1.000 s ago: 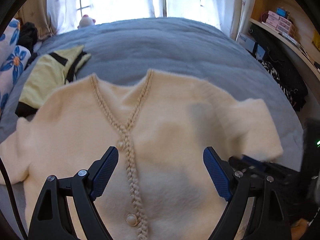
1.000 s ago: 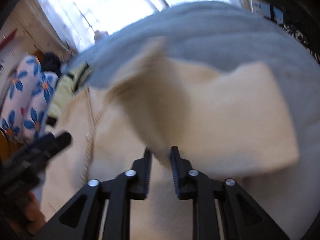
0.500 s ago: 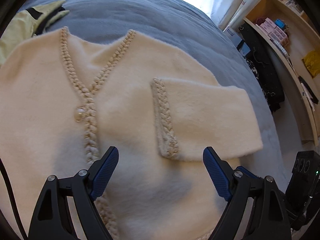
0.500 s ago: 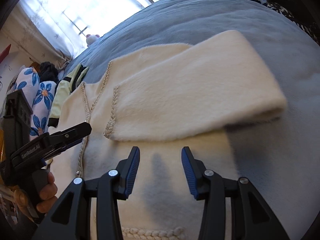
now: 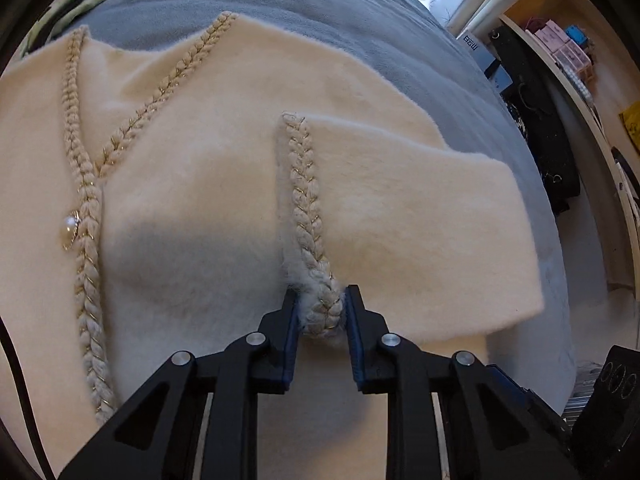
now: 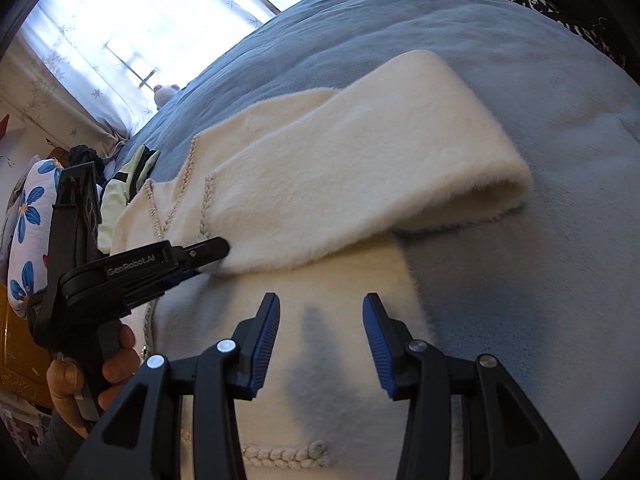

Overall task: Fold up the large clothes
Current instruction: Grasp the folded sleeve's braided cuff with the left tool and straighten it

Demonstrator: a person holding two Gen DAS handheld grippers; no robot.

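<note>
A cream fuzzy cardigan [image 5: 192,184] with braided trim and a pearl button [image 5: 69,231] lies face up on the grey-blue bed [image 5: 320,12]. Its right sleeve [image 5: 416,216] is folded across the chest. My left gripper [image 5: 321,303] is shut on the sleeve's braided cuff [image 5: 308,208] at its near end. It also shows in the right wrist view [image 6: 216,250], pinching the cuff. My right gripper [image 6: 320,320] is open and empty, hovering over the cardigan's body [image 6: 320,292] below the folded sleeve [image 6: 360,152].
A yellow and black garment [image 6: 120,192] and a floral pillow [image 6: 28,216] lie at the bed's far left. A wooden shelf [image 5: 580,92] with boxes and dark clothes stands on the right. A small plush toy [image 6: 164,92] sits by the curtained window.
The right gripper let go of the sleeve after laying it across the chest, and opened. The left gripper moved in and closed on the sleeve's braided cuff.
</note>
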